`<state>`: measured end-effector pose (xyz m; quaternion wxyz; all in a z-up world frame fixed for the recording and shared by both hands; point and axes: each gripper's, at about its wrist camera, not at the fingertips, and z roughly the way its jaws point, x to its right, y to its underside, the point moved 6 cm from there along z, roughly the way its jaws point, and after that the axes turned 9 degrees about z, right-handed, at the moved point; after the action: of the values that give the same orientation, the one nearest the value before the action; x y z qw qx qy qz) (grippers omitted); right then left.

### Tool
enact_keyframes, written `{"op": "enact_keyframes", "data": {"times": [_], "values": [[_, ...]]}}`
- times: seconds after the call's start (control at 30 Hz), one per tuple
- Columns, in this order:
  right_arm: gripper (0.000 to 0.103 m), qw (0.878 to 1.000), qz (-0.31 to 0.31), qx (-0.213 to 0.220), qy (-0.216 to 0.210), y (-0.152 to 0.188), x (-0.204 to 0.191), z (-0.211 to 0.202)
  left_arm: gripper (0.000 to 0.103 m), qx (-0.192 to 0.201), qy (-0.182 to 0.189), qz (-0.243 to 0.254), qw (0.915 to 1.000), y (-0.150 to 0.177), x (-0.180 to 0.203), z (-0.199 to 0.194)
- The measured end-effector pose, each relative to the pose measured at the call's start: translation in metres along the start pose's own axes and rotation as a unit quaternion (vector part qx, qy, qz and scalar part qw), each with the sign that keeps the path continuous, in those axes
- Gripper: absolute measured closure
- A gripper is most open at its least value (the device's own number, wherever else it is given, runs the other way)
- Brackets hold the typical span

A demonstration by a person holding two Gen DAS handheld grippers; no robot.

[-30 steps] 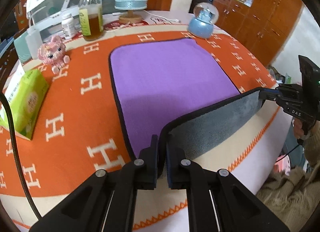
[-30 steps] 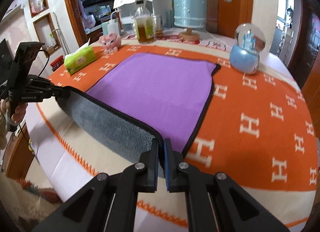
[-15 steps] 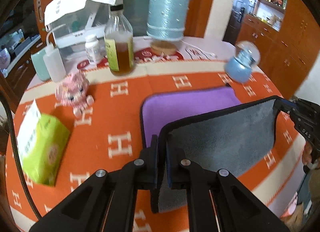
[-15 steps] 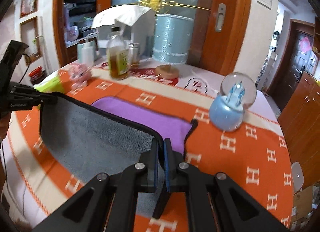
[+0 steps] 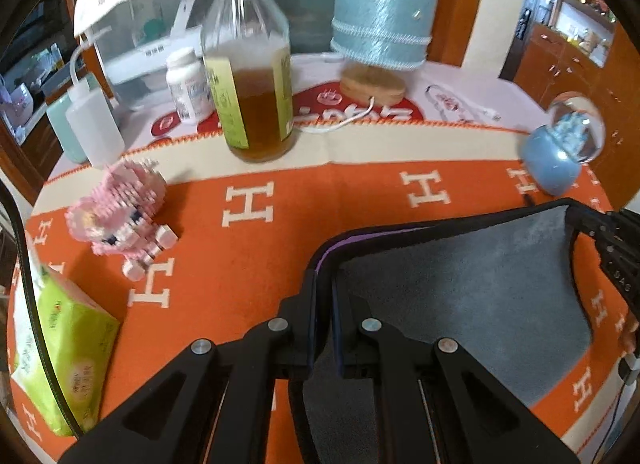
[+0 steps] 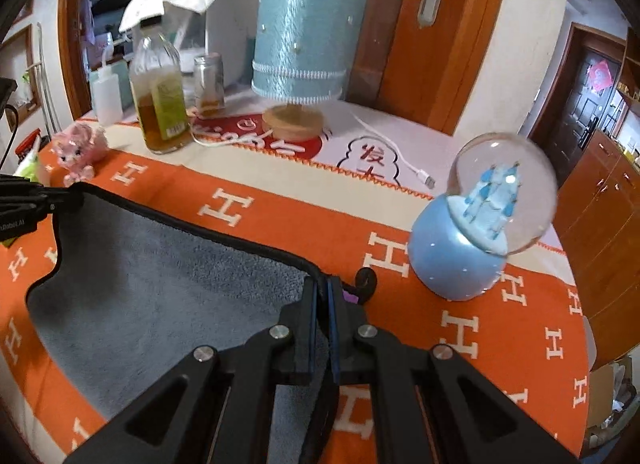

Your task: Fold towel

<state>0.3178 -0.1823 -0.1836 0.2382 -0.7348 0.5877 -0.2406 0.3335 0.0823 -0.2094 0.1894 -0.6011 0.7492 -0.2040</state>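
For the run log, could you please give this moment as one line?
stage: first fold | left gripper: shut on corner of grey-and-purple terry towel | right gripper: shut on other corner | grey side up over orange blanket

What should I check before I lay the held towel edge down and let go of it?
1. Left gripper shut on its towel corner: ok.
2. Right gripper shut on the other corner: ok.
3. Held edge lined up over the far edge: cannot tell; only a thin purple strip shows beneath, the far corners are hidden.
4. Grey face smooth between the grippers: ok, no bunching visible.
5. Snow globe apart from the right corner: ok, though close.
6. Pink brick figure and bottle apart from the towel: ok.
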Motion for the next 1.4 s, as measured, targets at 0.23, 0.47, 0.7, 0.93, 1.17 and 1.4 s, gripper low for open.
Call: {"op": "enact_keyframes", "data": {"times": [0.23, 0.47, 0.7, 0.93, 1.17, 1.4], "values": [[0.067, 0.998, 0.007, -0.017, 0.053, -0.002, 0.006, 0.021, 0.025, -0.045, -0.022, -0.028, 0.9983, 0.006, -0.008, 0.033], [0.05, 0.998, 0.043, -0.01, 0.049, -0.007, 0.006, -0.005, 0.01, -0.033, -0.017, -0.053, 0.9979, 0.007, -0.007, 0.016], [0.047, 0.996, 0.073, -0.033, 0.025, 0.001, -0.012, -0.027, 0.01, -0.02, 0.006, -0.069, 0.9974, 0.009, 0.005, -0.019], [0.034, 0.988, 0.144, -0.046, -0.025, 0.022, -0.02, -0.063, 0.001, 0.01, 0.009, -0.048, 0.9988, 0.018, 0.027, -0.075], [0.0, 0.986, 0.16, -0.003, -0.044, 0.041, -0.03, -0.128, 0.001, 0.058, -0.01, -0.045, 0.9972, 0.045, 0.049, -0.146], [0.0, 0.987, 0.151, 0.02, -0.054, 0.059, -0.04, -0.181, 0.001, 0.087, -0.021, -0.054, 0.9945, 0.074, 0.064, -0.205]]}}
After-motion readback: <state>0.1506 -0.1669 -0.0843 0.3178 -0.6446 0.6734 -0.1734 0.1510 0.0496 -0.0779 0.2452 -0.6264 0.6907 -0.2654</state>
